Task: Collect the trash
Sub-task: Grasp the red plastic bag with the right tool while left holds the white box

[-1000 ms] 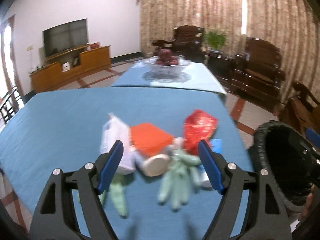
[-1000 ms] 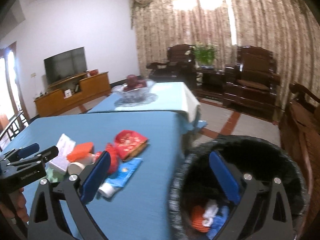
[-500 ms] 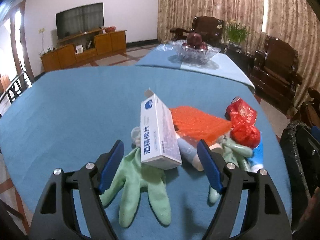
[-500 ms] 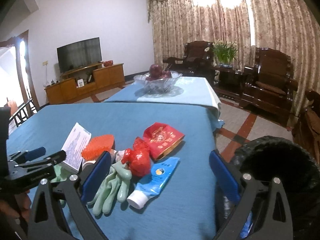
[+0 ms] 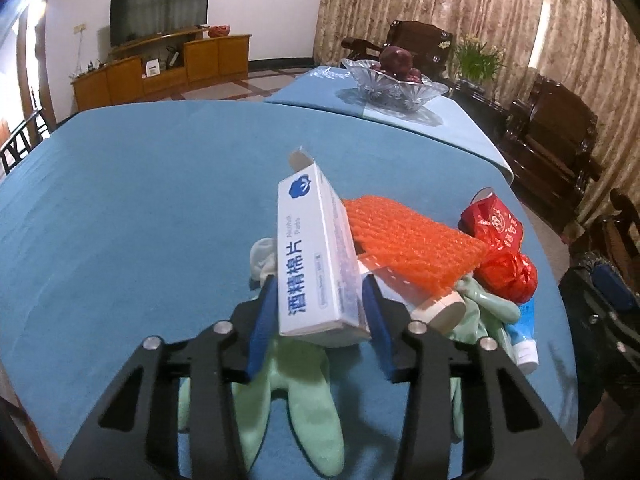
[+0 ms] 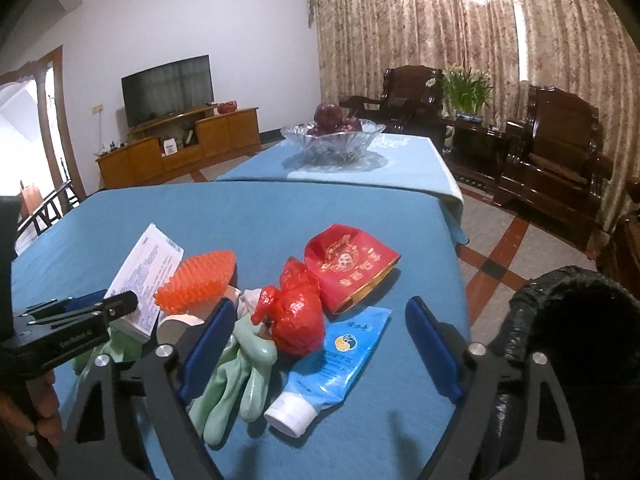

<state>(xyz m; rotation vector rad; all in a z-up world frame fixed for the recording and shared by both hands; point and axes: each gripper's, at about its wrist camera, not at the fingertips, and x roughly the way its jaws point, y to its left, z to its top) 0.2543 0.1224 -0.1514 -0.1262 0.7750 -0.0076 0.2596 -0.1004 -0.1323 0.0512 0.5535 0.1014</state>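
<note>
A white box with blue print (image 5: 316,256) leans on a pile of trash on the blue table (image 5: 140,200). My left gripper (image 5: 320,320) has its jaws closing on the box's near end, and both blue pads touch its sides. My right gripper (image 6: 320,344) hovers low over the pile with its jaws wide and closing a little. Between them lie a knotted red bag (image 6: 296,316), a blue tube (image 6: 336,360) and green gloves (image 6: 236,372), with no pad touching any of them. An orange bubble sheet (image 6: 196,284) and a red packet (image 6: 348,264) lie just beyond.
A bin lined with a black bag (image 6: 568,320) stands off the table's right edge. A white roll (image 5: 440,312) lies under the orange sheet. Farther back, a second table carries a glass fruit bowl (image 6: 332,136). Dark wooden chairs stand to the right.
The left gripper came down over the pile and narrowed its jaws onto the white box. The right gripper swung left from above the bin to over the red bag and tube.
</note>
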